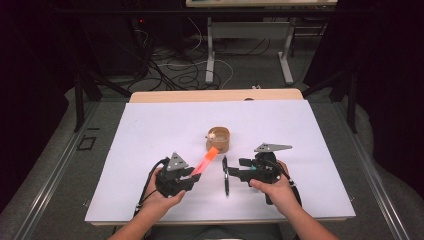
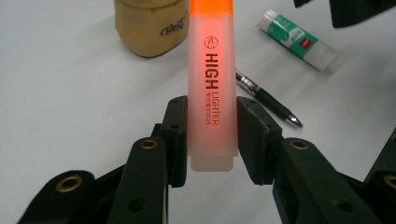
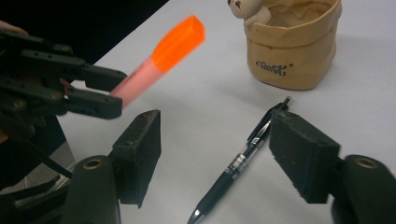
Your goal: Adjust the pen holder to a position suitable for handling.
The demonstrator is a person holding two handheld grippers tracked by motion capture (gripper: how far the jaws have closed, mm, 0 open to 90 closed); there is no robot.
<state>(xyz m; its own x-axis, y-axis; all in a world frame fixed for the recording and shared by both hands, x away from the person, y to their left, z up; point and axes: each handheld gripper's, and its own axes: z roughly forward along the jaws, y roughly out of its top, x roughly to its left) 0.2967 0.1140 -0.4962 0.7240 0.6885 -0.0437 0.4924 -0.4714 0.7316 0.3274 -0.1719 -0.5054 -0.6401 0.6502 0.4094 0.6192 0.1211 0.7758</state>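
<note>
At table centre: a tan paper-bag-shaped pen holder [image 1: 218, 139] stands upright on the white table sheet [image 1: 150, 135], with a small bear figure at its rim.
Left gripper [image 1: 194, 173]: its pads are clamped on the blunt end of an orange translucent plastic highlighter [image 2: 211, 84]; the capped end tilts up and far-right toward the holder, short of its mouth.
Right gripper [image 3: 219, 154]: jaws parted, nothing pinched; a black ballpoint pen [image 3: 240, 161] lies flat on the sheet between and below them, untouched.
Glue stick: a white-and-green glue stick [image 2: 298, 39] lies flat, to the right of the holder in the left gripper view.
Risk, grip: the hold sits near one end, so the long free part could pivot or slip out if it knocks the rim.
Risk, holder: it looks light, though I cannot be sure; a sideways push from the highlighter may tip or shove it.
Risk, pen: closing pads on a pen lying flat may roll it away or scrape the sheet.
Risk, hands: both grippers work near each other beside the holder and could collide.
</note>
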